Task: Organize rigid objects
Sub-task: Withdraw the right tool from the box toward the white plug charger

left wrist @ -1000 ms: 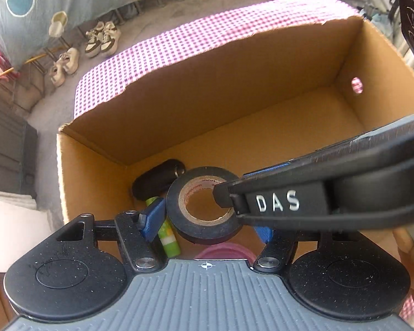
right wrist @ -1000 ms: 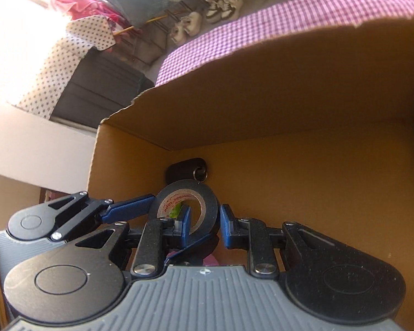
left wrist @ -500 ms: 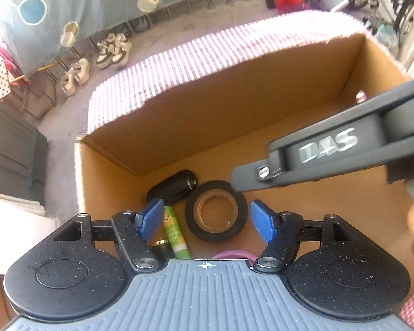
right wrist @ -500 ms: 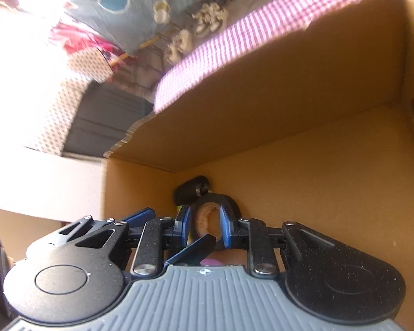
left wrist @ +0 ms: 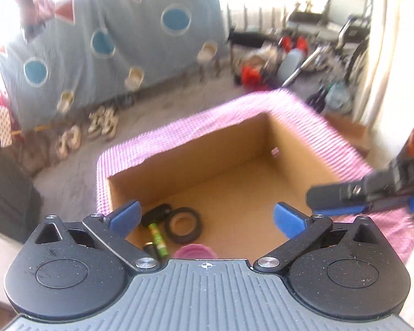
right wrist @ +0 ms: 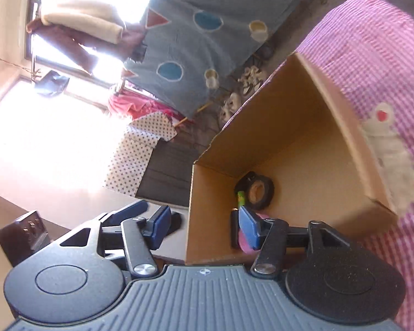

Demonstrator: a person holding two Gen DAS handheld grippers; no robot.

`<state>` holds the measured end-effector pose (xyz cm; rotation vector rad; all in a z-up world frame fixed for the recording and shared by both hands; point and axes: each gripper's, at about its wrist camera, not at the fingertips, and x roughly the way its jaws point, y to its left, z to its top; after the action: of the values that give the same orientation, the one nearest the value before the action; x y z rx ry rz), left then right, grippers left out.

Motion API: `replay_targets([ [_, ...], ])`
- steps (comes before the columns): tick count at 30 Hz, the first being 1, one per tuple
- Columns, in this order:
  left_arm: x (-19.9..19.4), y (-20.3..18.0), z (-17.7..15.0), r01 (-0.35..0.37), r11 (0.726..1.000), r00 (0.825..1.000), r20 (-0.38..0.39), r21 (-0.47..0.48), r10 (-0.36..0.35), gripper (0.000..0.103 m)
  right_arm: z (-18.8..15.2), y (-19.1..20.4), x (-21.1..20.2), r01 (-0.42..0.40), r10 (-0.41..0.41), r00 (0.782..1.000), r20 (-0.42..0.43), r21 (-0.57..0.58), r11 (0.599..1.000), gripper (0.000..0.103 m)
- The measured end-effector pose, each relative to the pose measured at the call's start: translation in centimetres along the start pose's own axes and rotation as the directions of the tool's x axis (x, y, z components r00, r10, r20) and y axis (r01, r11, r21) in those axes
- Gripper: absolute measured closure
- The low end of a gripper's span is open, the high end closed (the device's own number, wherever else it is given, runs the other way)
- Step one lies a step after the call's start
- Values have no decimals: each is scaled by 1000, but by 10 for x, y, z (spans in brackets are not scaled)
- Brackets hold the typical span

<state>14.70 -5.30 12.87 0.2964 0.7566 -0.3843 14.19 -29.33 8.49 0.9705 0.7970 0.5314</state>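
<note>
An open cardboard box (left wrist: 234, 149) (right wrist: 303, 127) stands on a pink checked cloth (left wrist: 162, 138). On its floor lie a black tape roll (left wrist: 182, 225) (right wrist: 258, 193), a green tube (left wrist: 158, 239), a black oblong object (left wrist: 156, 213) and a pink round object (left wrist: 194, 251). My left gripper (left wrist: 205, 218) is open and empty, high above the box's near side. My right gripper (right wrist: 204, 224) is open and empty above the box's near left corner; it shows at the right of the left wrist view (left wrist: 367, 195).
The checked cloth (right wrist: 372, 63) runs on around the box. A white object with red spots (right wrist: 394, 149) lies on the cloth by the box's right wall. Shoes (left wrist: 102, 124), a blue hanging cloth (left wrist: 110, 41) and floor clutter (left wrist: 289, 63) lie beyond.
The right gripper has let go of the tape roll, which now lies flat in the box. Both grippers have opened wider and lifted up and away from the box.
</note>
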Motion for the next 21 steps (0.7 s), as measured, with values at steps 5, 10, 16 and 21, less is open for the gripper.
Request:
replay_targets([
  [5,-32,-25,-26,12,1000,992,127,4,-13,0,-37,-11,-40,89,-84,992,97,-49,995,32],
  [10,-26,-38,-60,93,991,991,105,-94,-83,0,-76,-10,-57,218,-194,968,158,-156,963,14],
  [16,-1,-34,-99,197,923,980,50,-332,-191,0,-111,-5,-63,401,-335,908,250,-292,868,0],
  [21,-1,-33,-122,214,904,977,59,-369,-207,0,-124,-3,-70,518,-426,851,307,-363,774,0],
])
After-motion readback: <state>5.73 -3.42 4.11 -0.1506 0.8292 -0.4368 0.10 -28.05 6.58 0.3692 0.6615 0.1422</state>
